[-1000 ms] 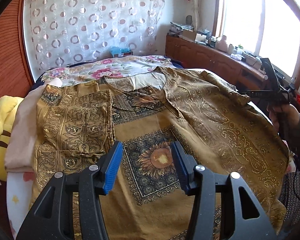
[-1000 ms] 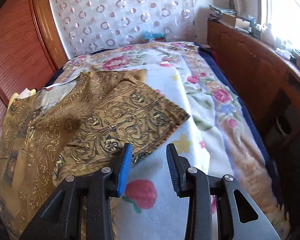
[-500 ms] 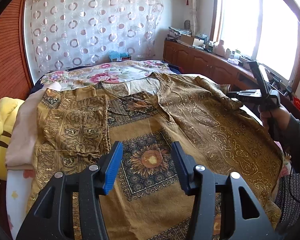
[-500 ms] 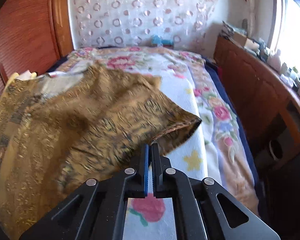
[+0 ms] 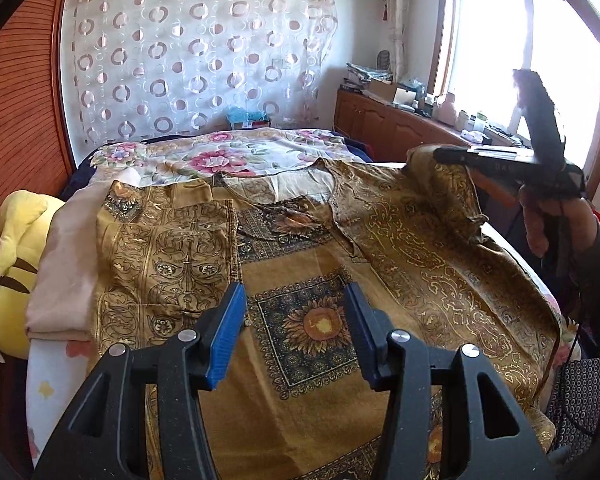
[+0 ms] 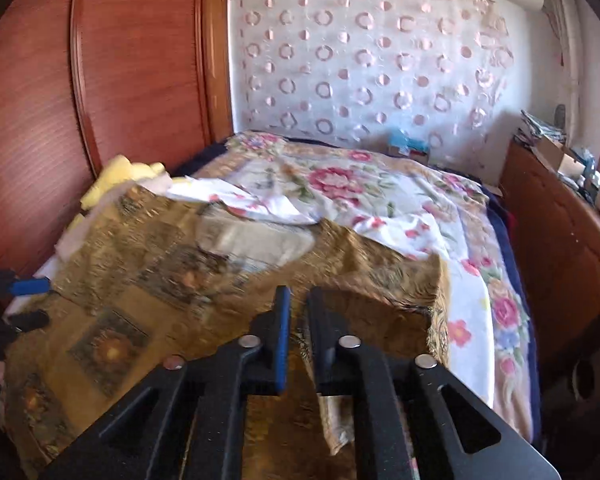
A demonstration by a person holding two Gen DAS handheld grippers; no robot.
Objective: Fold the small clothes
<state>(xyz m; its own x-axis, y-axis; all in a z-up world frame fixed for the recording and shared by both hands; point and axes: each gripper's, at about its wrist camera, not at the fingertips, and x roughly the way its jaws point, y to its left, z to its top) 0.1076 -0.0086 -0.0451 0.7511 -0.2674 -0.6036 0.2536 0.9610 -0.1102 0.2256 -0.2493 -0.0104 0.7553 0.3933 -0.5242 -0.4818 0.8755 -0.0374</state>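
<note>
The right gripper [image 6: 298, 308] has its jaws nearly together, having just eased apart a little, and in its own view the edge of the gold patterned garment [image 5: 320, 280] is between them; it appears pinched on the garment's right sleeve [image 5: 444, 184], which the left wrist view shows lifted off the bed [image 6: 400, 200] and drawn toward the sunflower panel [image 5: 316, 326] on the chest. The left gripper [image 5: 296, 332] hangs above that panel with its jaws about half apart and nothing between them. Taking the sunflower panel as the mark, the sleeve to its left [image 5: 164, 256] already lies folded inward, flat on the body, so one side fold looks done. The right side is only begun: the raised sleeve has yet to be carried over and laid down beside the panel. The hem, on the near side of the panel, lies unfolded, so the lengthwise folds are all left. Beyond the neckline the flowered bedspread [image 5: 228, 156] is bare, and a yellow plush toy [image 5: 16, 264] sits well to the left of the panel. I judge the work under halfway.
</note>
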